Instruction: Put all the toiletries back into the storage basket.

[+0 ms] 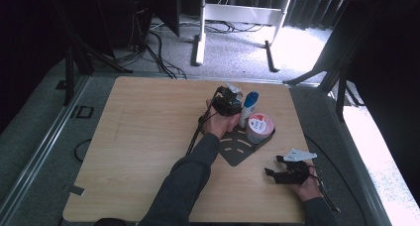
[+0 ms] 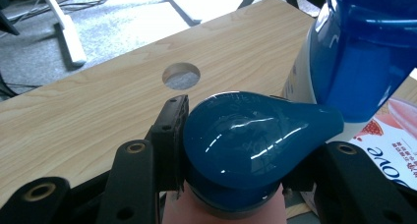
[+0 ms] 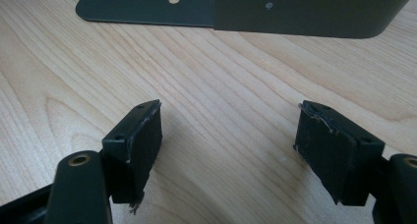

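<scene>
Fingers (image 2: 169,135) of my left gripper (image 1: 225,104) are clamped on the blue cap (image 2: 251,135) of a bottle, one pad on each flank of the cap, so I am gripping it by the top. The pinkish body (image 2: 221,211) of that bottle hangs below the cap, which puts its long axis roughly up and down and my jaws square across it.

The teardrop nose of the cap points at the white bottle (image 2: 354,62), which stands upright just beside it. I cannot tell whether the two are touching. That is the relation my next move turns on. The neighbour is on the side the nose points to, so any push that way risks knocking it. I judge the safe path for my bottle to be straight down along its own axis.

In the high view the white bottle and a tub with a pink lid (image 1: 259,127) stand in the dark stand (image 1: 236,149) on the table (image 1: 148,137). My held bottle is at the far end of that stand, on the side away from the tub. Whether its base already rests on anything is hidden by my hand.

My right gripper (image 3: 231,111) is well apart from all this, low over bare wood near the stand's near edge, its jaws spread with nothing between them. The left hand is plainly the nearer one and has the work.
</scene>
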`<state>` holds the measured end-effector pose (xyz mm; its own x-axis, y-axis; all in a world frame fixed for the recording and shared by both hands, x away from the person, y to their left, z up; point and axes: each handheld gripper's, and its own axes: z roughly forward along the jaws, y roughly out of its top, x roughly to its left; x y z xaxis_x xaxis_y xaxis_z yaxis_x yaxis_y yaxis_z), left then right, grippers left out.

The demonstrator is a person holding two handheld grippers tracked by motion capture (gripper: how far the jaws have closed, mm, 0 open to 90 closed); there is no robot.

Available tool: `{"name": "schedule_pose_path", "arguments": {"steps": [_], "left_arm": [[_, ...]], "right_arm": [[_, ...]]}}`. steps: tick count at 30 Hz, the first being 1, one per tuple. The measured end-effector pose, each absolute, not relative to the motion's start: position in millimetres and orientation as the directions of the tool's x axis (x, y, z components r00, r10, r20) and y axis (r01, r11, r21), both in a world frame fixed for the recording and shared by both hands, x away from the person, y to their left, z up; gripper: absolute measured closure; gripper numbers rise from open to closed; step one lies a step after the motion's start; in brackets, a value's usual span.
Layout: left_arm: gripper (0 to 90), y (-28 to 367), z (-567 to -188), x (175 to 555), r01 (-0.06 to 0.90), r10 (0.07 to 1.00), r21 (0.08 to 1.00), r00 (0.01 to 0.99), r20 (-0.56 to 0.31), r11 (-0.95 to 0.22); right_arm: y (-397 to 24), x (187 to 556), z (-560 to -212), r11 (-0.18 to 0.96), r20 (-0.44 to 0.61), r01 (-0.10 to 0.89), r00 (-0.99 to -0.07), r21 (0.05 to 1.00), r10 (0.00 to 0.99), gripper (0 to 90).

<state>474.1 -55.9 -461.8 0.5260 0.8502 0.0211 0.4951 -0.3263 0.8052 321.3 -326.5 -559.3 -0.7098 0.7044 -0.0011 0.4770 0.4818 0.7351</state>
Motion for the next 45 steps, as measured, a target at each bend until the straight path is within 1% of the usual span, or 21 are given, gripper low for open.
{"name": "schedule_pose_path", "arguments": {"steps": [10, 13, 18, 19, 26, 29, 36, 45], "left_arm": [[52.7, -56, -464, 470, 0.498, 0.862, 0.812, 0.507, 0.013, -0.305], [52.2, -55, -464, 471, 0.506, 0.859, 0.809, 0.512, -0.001, -0.301], [48.7, -53, -464, 472, 0.523, 0.853, 0.796, 0.521, -0.014, -0.306], [45.3, -53, -464, 471, 0.521, 0.852, 0.794, 0.523, -0.006, -0.314], [40.0, -55, -460, 465, 0.496, 0.838, 0.788, 0.544, 0.044, -0.364], [38.0, -56, -459, 461, 0.501, 0.836, 0.783, 0.546, 0.046, -0.370], [36.7, -51, -458, 455, 0.500, 0.835, 0.777, 0.548, 0.058, -0.382], [36.1, -37, -458, 439, 0.494, 0.820, 0.777, 0.571, 0.049, -0.390]], "right_arm": [[-326, 321, -559, 0.482, -0.002, 0.477, -0.710, 0.735, 0.704, 25.3], [-326, 321, -559, 0.482, -0.002, 0.477, -0.710, 0.735, 0.704, 25.3], [-326, 321, -559, 0.482, -0.001, 0.477, -0.710, 0.735, 0.704, 25.3], [-326, 321, -559, 0.482, -0.002, 0.476, -0.710, 0.735, 0.704, 25.3], [-326, 321, -559, 0.482, 0.000, 0.478, -0.710, 0.734, 0.704, 25.3], [-326, 321, -559, 0.482, -0.001, 0.477, -0.710, 0.735, 0.704, 25.3], [-326, 321, -559, 0.482, -0.001, 0.477, -0.710, 0.734, 0.704, 25.3], [-326, 321, -559, 0.481, 0.000, 0.478, -0.709, 0.735, 0.705, 25.3]]}}
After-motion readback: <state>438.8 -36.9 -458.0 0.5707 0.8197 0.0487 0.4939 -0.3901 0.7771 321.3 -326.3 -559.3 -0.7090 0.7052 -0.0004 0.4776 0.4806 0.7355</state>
